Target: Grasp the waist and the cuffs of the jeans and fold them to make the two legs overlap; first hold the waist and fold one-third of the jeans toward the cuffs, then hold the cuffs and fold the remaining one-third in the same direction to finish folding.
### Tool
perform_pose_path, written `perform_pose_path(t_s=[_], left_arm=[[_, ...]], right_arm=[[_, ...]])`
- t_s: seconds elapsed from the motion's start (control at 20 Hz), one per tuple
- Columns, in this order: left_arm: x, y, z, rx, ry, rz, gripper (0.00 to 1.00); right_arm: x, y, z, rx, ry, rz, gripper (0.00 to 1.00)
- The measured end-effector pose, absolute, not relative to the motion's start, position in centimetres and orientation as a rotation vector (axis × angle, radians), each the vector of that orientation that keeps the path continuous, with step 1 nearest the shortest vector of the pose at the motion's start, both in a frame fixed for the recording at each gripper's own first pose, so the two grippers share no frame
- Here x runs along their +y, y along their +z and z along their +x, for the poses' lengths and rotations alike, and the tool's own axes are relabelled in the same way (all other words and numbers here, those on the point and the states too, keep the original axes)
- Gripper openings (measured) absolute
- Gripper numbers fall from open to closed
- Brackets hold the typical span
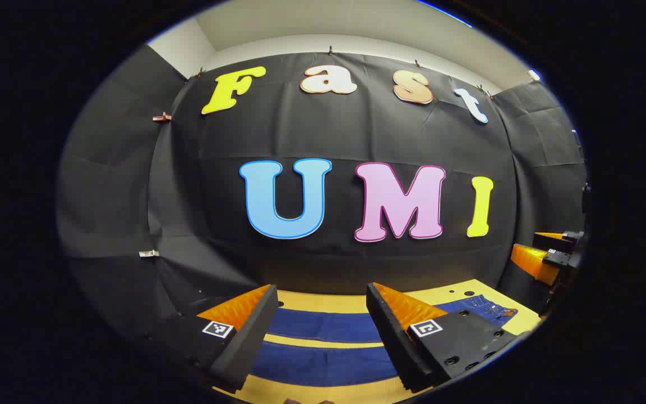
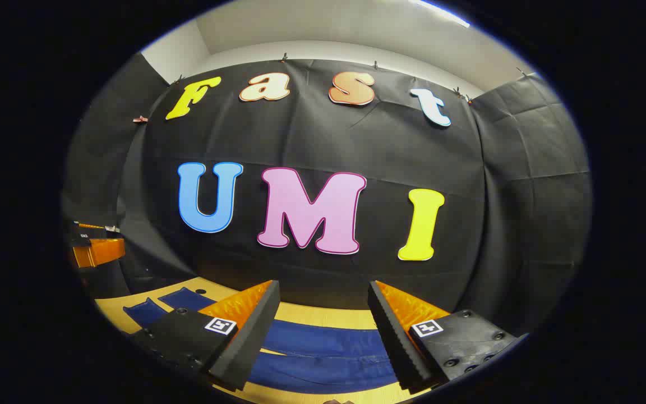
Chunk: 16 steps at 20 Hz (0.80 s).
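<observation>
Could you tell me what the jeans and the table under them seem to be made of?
The jeans look like dark blue denim, matte and woven, with lighter stitching and what seem to be rivets near the waist at the right of the left gripper view. The table looks like pale yellowish wood or laminate: smooth, flat, with small dark holes; which of the two I cannot tell.
</observation>
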<state>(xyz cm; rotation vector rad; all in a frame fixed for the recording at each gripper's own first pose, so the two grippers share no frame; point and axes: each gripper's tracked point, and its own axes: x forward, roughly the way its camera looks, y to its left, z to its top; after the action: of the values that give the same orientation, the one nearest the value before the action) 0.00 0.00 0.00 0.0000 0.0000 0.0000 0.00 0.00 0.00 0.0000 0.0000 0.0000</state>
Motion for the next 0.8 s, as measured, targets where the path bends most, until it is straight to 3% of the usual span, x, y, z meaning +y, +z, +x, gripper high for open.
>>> perform_pose_path(t_s=[0.5, 0.8], left_arm=[[2.8, -1.8, -3.8, 0.007, -0.042, 0.003, 0.98], [2.3, -1.0, -4.6, -0.023, -0.058, 0.001, 0.98]], right_arm=[[0.6, -0.1, -7.3, 0.046, -0.069, -0.027, 0.97], [0.2, 0.2, -8.3, 0.044, -0.082, -0.027, 0.97]])
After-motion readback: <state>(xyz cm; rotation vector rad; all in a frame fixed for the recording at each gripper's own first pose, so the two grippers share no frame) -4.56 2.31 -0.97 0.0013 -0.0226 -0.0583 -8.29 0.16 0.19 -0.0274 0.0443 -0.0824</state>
